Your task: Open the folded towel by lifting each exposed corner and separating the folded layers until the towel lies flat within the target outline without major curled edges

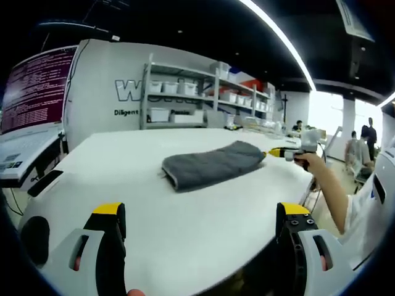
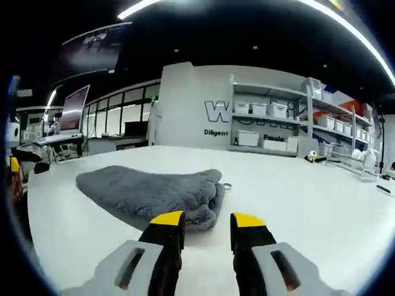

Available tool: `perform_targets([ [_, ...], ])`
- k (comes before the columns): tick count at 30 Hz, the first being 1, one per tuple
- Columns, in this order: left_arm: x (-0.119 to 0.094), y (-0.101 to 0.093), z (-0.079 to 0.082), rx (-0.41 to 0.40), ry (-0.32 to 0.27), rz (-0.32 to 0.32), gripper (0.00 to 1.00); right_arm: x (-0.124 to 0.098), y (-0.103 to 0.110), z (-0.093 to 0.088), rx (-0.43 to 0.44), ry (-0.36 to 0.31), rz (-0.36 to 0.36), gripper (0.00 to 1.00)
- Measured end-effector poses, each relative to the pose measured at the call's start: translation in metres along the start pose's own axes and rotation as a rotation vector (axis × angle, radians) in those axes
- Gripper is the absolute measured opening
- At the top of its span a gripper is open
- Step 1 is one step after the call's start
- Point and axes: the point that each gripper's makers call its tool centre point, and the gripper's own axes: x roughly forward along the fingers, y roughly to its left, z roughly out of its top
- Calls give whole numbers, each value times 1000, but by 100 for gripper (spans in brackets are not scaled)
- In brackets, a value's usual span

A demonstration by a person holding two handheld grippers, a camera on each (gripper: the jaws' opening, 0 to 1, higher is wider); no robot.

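We see the folded grey fleecy towel [image 2: 151, 196] lying mid-bench on the white bench [image 1: 203, 222], our right tongs [image 2: 207, 223] spread just before its rumpled end, our left tongs [image 1: 200, 216] spread, well back. Biting too deep could gather several layers together, dragging the whole bundle instead of opening it.

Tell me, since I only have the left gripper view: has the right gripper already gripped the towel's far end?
Observer: Not yet. In the right gripper view the right gripper is open, with nothing between its jaws.
Operator: Where is the towel relative to its tips?
Observer: The grey towel has its thick, bunched end just ahead of the tips, slightly toward the left jaw. I cannot tell whether they touch.
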Motion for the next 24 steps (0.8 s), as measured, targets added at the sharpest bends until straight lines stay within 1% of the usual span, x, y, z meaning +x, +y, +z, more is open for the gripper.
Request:
perform_targets([
  [1,1,0,0,-1,1,-2,99,-7,0,1,4,-8,10,31],
  [2,2,0,0,-1,2,-3,99,-13,0,1,7,-12,13,42],
  [3,4,-1,-1,0,6,-9,99,-27,-1,3,4,-16,20,45],
  [5,4,-2,-2,1,8,-10,99,-36,3,5,10,-25,37,49],
  [6,4,-2,-2,1,8,-10,99,-36,3,6,11,-25,38,51],
  [9,6,-2,-3,-2,10,-10,99,-45,11,7,-25,-20,42,55],
  [17,7,-4,-4,-1,12,-20,99,-58,28,15,-51,-26,80,67],
  [20,7,-4,-4,-2,12,-21,99,-63,33,14,-72,-3,90,72],
  [24,8,-3,-3,-3,12,-18,99,-66,36,13,-75,10,96,78],
])
